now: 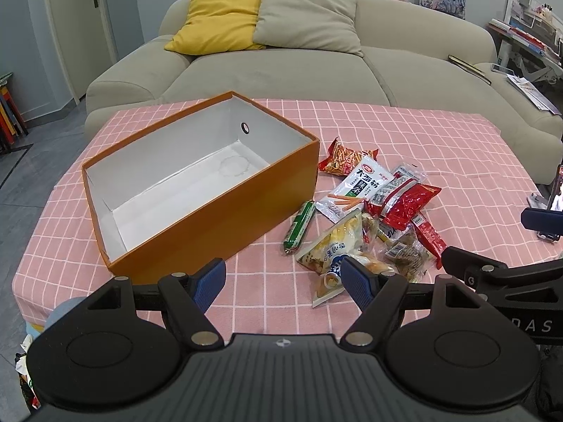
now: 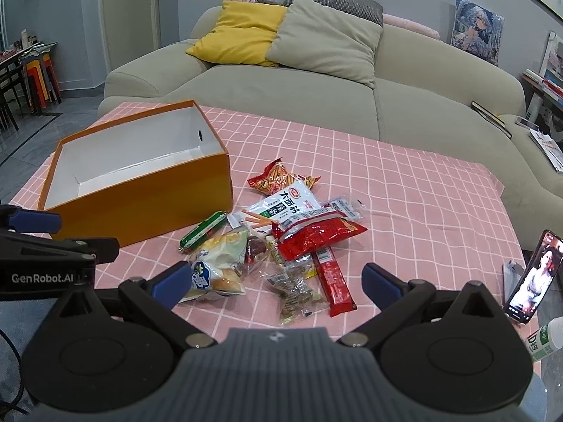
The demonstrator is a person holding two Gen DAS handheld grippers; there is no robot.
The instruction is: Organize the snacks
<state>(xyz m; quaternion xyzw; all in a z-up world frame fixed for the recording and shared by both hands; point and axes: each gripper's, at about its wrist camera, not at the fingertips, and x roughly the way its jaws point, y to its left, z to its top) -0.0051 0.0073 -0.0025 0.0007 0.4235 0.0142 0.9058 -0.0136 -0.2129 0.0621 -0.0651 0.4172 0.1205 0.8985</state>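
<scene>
Low over the snack pile (image 2: 292,239), both tools (image 1: 283,277) (image 2: 276,281) wide-jawed, level.

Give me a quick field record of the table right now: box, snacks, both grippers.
box: orange box, open top, nothing inside
snacks: pile of packets on the tablecloth, to the right of the box
nearest to box: green sausage stick, lying flat
left gripper: open, holding nothing
right gripper: open, holding nothing
</scene>
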